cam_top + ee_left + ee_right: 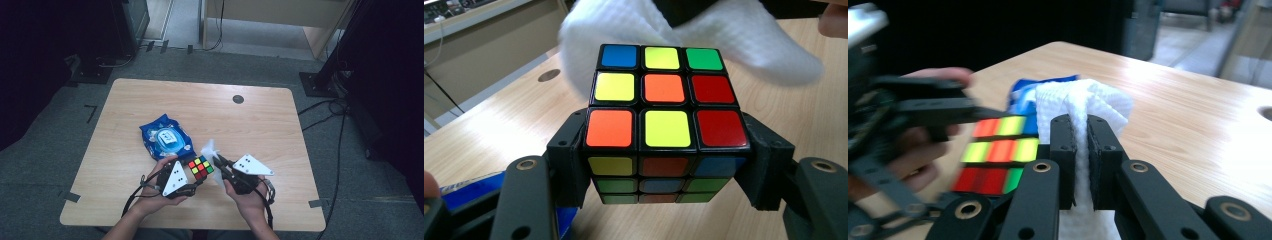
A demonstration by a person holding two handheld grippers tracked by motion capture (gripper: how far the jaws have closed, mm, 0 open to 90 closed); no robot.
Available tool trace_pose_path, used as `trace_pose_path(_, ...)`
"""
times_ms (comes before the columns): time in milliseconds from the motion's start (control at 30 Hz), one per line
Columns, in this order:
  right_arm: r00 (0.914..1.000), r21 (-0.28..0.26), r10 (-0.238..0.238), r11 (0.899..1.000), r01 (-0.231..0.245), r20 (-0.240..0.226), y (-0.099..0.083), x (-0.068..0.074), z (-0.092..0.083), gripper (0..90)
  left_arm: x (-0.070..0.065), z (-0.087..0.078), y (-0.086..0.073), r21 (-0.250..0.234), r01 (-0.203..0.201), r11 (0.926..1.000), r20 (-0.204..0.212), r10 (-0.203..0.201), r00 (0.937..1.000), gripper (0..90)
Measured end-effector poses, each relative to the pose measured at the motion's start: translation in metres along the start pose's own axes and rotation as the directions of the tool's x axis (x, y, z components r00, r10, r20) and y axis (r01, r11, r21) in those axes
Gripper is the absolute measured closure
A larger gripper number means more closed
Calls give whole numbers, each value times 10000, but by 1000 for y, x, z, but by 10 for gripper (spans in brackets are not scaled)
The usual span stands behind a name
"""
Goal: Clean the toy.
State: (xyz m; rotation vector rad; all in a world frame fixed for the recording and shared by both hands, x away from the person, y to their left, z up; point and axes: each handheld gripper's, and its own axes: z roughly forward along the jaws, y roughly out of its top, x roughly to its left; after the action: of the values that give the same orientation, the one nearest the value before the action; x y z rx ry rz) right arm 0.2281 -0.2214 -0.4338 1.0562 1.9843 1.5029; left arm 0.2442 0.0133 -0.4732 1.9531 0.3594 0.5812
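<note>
A scrambled colour cube (201, 167) sits between my two grippers near the table's front edge. My left gripper (666, 160) is shut on the cube (663, 125), one jaw on each side of it. The right gripper (1081, 150) is shut on a white wipe (1083, 107), which bunches above its jaws. In the high view that wipe (210, 148) rises just right of the cube, and in the left gripper view the wipe (744, 35) hangs right behind the cube's far edge. The right gripper (220, 162) sits right of the cube (998, 150).
A blue pack of wet wipes (166, 136) lies on the wooden table (260, 130) just behind my left hand. A small round dark hole (238, 99) is set in the table's far side. Cables trail off the front edge.
</note>
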Motion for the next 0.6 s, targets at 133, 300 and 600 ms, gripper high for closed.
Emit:
trace_pose_path(133,9942,-61,952,9955,-950,502,-8,-19,1,845,14,-8,-2,-79,320,9995,-409,-323,9986,343)
trace_pose_path(300,9891,349,1219,9915,-1251,821,-25,-23,19,842,34,-19,-6,-47,767,9970,-824,-769,9936,342)
trace_pose_path(600,9913,480,1260,9906,-1277,367,-41,-6,58,830,46,-28,-7,20,1141,9935,-1342,-1128,9845,342)
